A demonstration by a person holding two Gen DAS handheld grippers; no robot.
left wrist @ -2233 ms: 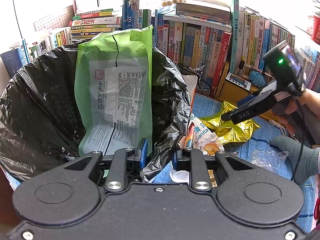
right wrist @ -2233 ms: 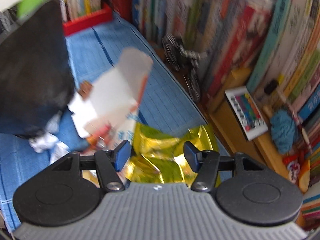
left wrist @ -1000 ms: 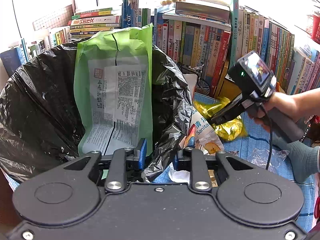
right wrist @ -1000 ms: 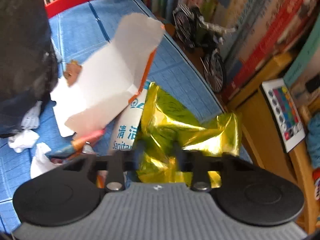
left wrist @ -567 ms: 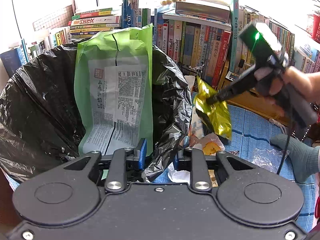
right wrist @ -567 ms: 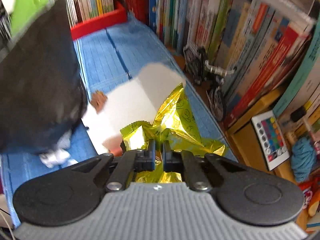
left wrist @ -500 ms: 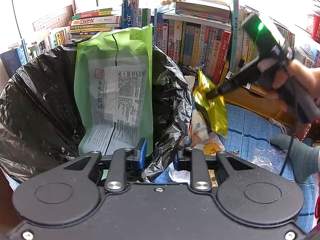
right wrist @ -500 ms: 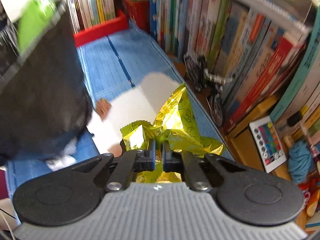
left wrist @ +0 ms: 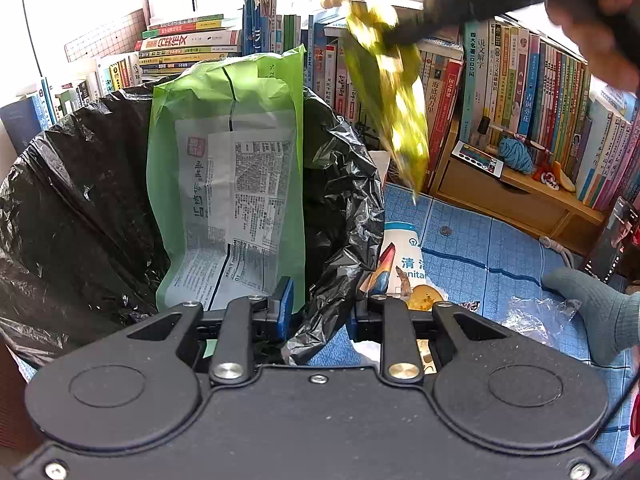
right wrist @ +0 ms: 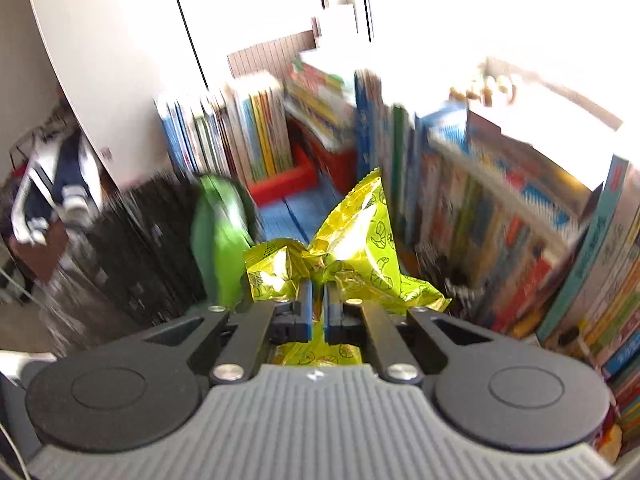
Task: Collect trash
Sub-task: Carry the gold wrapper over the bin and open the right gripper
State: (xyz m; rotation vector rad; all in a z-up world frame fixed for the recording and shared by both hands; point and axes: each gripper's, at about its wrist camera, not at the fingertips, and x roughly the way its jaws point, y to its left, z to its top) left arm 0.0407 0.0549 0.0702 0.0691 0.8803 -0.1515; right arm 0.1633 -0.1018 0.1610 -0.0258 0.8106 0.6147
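While the right tongs (right wrist: 316, 312) pinch a crumpled yellow foil wrapper (left wrist: 390, 92), it hangs above the black plastic trash bag (left wrist: 80, 208).
The left tongs (left wrist: 318, 312) clamp the bag's rim, seemingly at its right edge.

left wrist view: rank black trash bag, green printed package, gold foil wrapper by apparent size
1. Crinkled black plastic trash bag, largest.
2. Flat green printed package standing inside it.
3. Crumpled gold foil wrapper, smallest; it hangs motion-blurred in the right gripper, so its outline is approximate.

crumpled gold wrapper (right wrist: 352, 256) dangling, black bag (left wrist: 80, 208) open
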